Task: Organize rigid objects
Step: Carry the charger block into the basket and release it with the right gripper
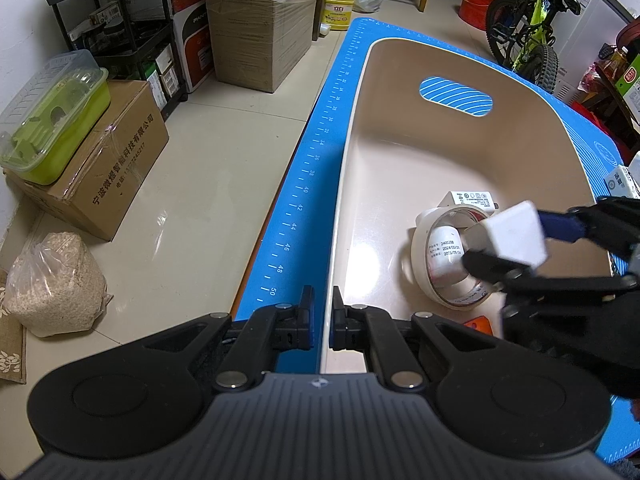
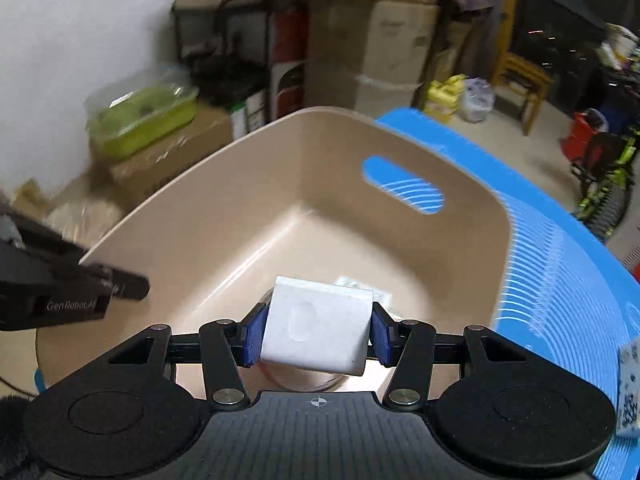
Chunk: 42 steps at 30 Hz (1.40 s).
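Note:
A beige plastic bin (image 1: 360,128) (image 2: 208,216) stands on a blue mat (image 1: 296,200) (image 2: 560,264). My right gripper (image 2: 316,330) (image 1: 508,240) is shut on a white block-shaped charger (image 2: 316,328) (image 1: 516,236) and holds it over the inside of the bin. In the bin lie a roll of clear tape (image 1: 440,272) and a small white adapter (image 1: 472,200), just under the held charger. My left gripper (image 1: 320,316) (image 2: 132,284) hangs over the bin's near left rim, its jaws almost closed with nothing between them.
A white printed box (image 1: 622,184) (image 2: 630,392) lies on the mat right of the bin. An orange object (image 1: 478,326) peeks out at the bin's near side. On the floor to the left are cardboard boxes (image 1: 112,160), a green container (image 1: 56,120), a grain bag (image 1: 56,284) and a black rack.

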Tool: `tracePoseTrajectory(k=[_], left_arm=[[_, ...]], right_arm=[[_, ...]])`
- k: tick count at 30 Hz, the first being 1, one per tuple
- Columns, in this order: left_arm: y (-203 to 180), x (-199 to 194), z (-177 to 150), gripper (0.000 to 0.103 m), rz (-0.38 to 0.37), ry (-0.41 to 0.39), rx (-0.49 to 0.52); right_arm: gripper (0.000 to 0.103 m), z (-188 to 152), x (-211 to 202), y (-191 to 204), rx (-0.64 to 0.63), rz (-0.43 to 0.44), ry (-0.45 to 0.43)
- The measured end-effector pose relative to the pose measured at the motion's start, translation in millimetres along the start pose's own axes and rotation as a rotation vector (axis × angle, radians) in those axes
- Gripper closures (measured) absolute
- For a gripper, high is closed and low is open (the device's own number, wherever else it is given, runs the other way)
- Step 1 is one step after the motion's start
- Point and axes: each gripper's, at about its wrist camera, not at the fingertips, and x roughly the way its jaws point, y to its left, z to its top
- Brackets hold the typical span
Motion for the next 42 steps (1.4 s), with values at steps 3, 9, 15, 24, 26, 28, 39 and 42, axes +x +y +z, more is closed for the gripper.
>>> tracePoseTrajectory(k=[3, 9, 15, 24, 26, 28, 39, 42], left_arm=[[1, 0, 1, 0.094, 0.000, 0.000, 0.001], [1, 0, 1, 0.094, -0.001, 0.000, 0.000], [1, 0, 1, 0.094, 0.000, 0.000, 0.001], [1, 0, 2, 0.094, 0.002, 0.000, 0.002], [0, 0, 2, 0.094, 0.003, 0.000, 0.003], [1, 0, 2, 0.094, 0.003, 0.000, 0.003], [0, 0, 2, 0.094, 0.002, 0.000, 0.002], [0, 0, 2, 0.094, 0.000, 0.000, 0.002]], right_arm=[[0.046, 1, 10, 9, -0.036, -0.001, 0.048], [0.046, -6, 24, 13, -0.057, -0.004, 0.139], [0.047, -10, 35, 11, -0.051, 0.010, 0.187], [0.041, -6, 40, 10, -0.049, 0.002, 0.207], [0.041, -5, 43, 12, -0.045, 0.002, 0.204], [0.039, -5, 44, 11, -0.041, -0.001, 0.202], [0.029, -6, 13, 8, -0.017, -0.008, 0.115], [0.029, -7, -7, 2, -0.003, -0.015, 0.065]])
